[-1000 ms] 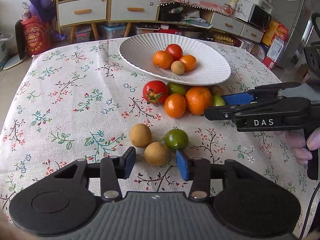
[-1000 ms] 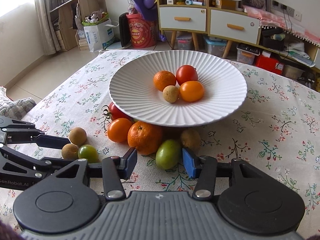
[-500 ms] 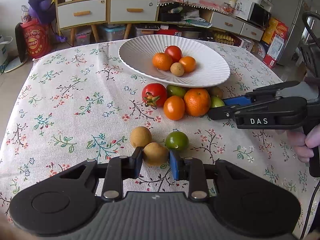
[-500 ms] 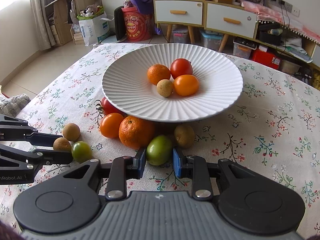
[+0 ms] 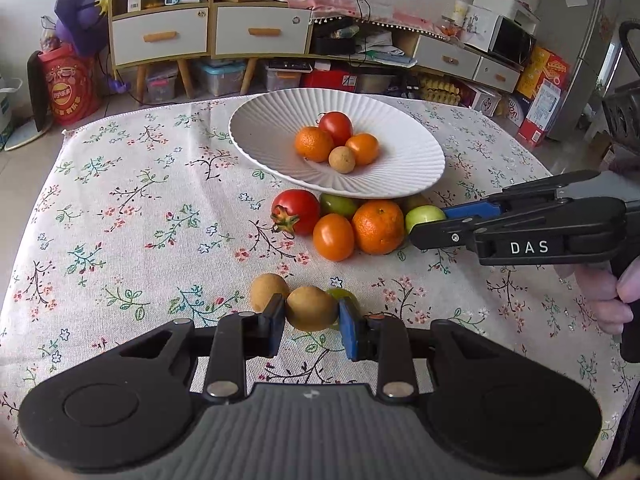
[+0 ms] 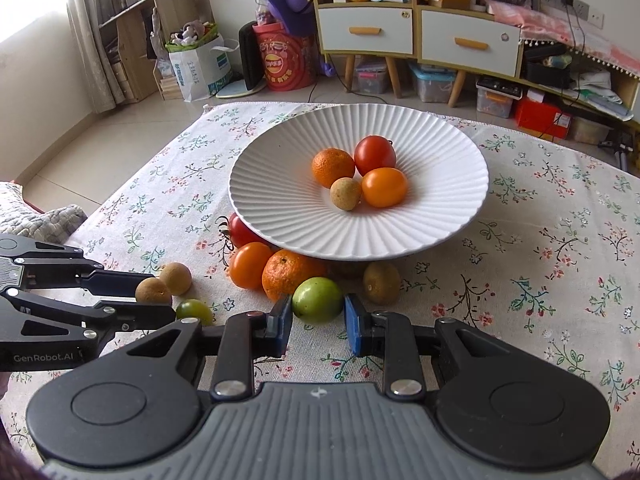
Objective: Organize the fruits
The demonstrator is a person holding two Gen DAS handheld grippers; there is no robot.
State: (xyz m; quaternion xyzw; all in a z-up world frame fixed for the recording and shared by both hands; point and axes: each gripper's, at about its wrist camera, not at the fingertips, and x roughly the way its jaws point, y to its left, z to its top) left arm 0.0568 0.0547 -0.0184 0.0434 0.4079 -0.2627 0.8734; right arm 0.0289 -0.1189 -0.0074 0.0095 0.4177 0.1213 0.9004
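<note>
My left gripper (image 5: 311, 318) is shut on a tan round fruit (image 5: 311, 308) on the floral cloth, with a second tan fruit (image 5: 269, 291) to its left and a small green fruit (image 5: 340, 295) behind its right pad. My right gripper (image 6: 317, 318) is shut on a green fruit (image 6: 317, 299) in front of the white ribbed plate (image 6: 280, 208). From the left wrist view that gripper (image 5: 434, 224) comes in from the right, clamping the green fruit (image 5: 424, 216). The plate (image 5: 272, 140) holds several fruits: a mandarin, a red tomato, an orange tomato and a tan one.
Loose before the plate lie a red tomato (image 5: 296, 211), an orange tomato (image 5: 333, 237), a mandarin (image 5: 378, 226), another green fruit (image 5: 338, 205) and a brown fruit (image 6: 381, 282). A person's hand (image 5: 612, 296) holds the right gripper. Cabinets and clutter stand beyond the table.
Both grippers closed from open: the left one onto the tan fruit, the right one onto the green fruit. Each also edged forward to its fruit.
</note>
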